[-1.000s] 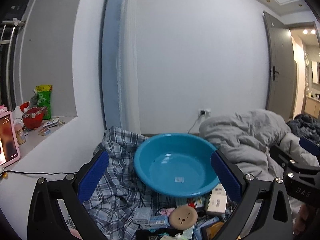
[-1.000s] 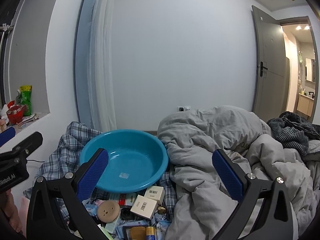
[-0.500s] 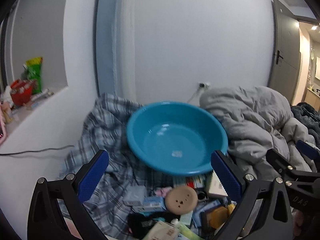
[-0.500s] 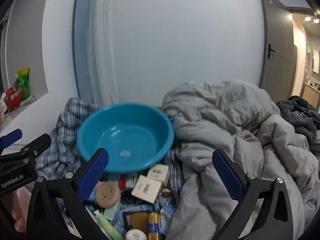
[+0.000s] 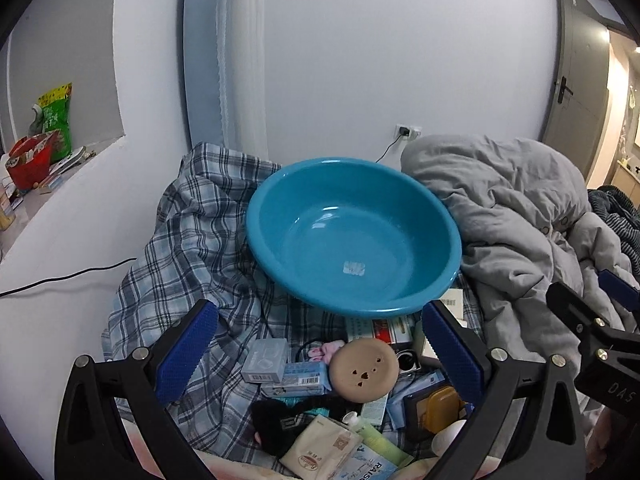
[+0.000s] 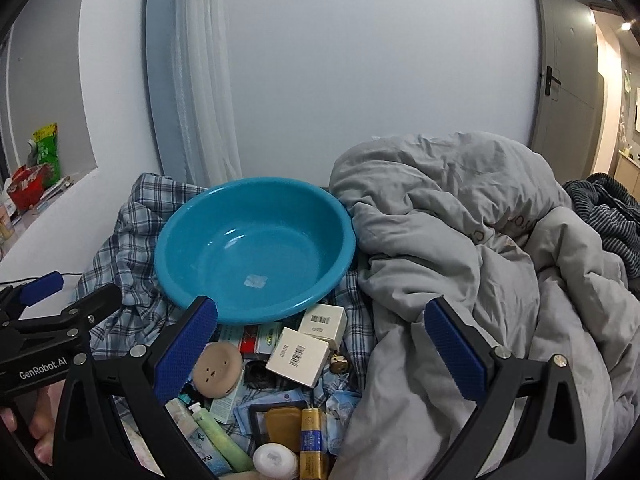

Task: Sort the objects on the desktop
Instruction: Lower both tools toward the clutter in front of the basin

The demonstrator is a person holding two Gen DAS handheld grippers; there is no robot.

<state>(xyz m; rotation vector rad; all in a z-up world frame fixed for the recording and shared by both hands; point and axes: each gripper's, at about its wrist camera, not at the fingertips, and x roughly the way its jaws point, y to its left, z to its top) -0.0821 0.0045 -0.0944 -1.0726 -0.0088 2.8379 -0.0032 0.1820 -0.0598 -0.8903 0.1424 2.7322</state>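
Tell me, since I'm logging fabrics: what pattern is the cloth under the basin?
Blue-and-white plaid cloth, clearest in the left wrist view.

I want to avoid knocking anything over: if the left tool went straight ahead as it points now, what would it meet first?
Probably the blue basin, which sits centered between the open left tool's fingers; depth is unclear.

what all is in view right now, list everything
round blue plastic basin: 1, blue, on checked cloth, nothing in it
blue-grey checked cloth: 1, under basin and clutter
grey quilt: 1, right of basin
white cardboard boxes: 2, in front of basin
round tan compact: 1, among clutter
pale green tube: 1, near edge
red bag: 1, window ledge
left gripper: blue pads, open
right gripper: blue pads, open
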